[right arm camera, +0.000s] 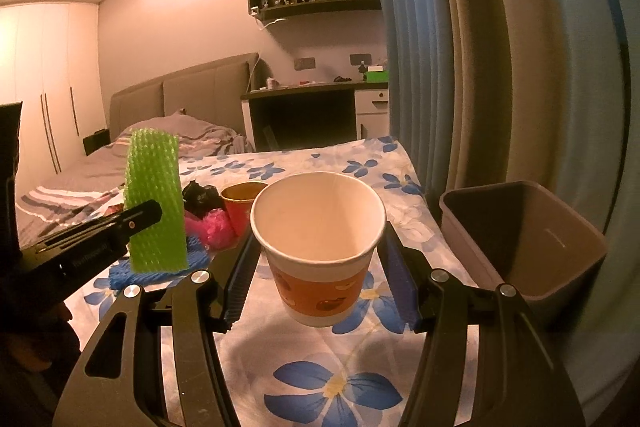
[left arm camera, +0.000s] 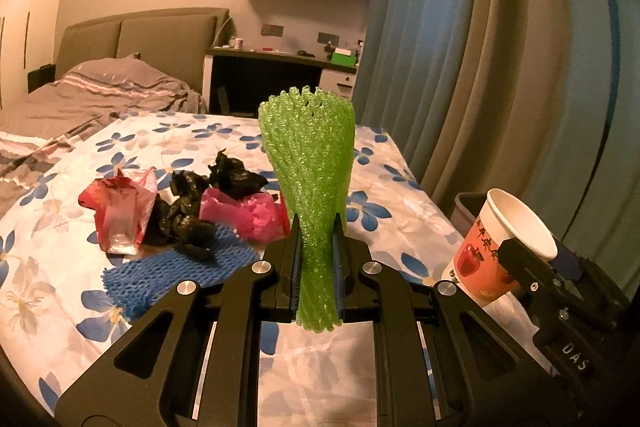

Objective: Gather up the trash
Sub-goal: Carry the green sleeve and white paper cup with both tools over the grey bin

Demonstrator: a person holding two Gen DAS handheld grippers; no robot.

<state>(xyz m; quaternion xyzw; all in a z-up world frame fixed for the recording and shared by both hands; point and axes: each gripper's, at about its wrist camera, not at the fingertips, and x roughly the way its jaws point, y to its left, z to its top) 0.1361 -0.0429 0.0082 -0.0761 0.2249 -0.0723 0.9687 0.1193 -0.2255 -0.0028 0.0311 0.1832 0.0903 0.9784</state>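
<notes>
"das" on right gripper [right arm camera: 318,267] body; it clamps upright paper cup [right arm camera: 318,247]. left gripper [left arm camera: 318,259] pinches green foam net [left arm camera: 312,187], long axis vertical.

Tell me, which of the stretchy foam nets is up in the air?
The green foam net, pinched upright in the left gripper. The blue net lies flat on the flowered bedspread.

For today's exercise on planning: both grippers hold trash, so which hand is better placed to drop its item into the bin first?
Right. The right gripper holds the paper cup beside the bin; the left gripper, with its green foam net, sits farther away.
</notes>
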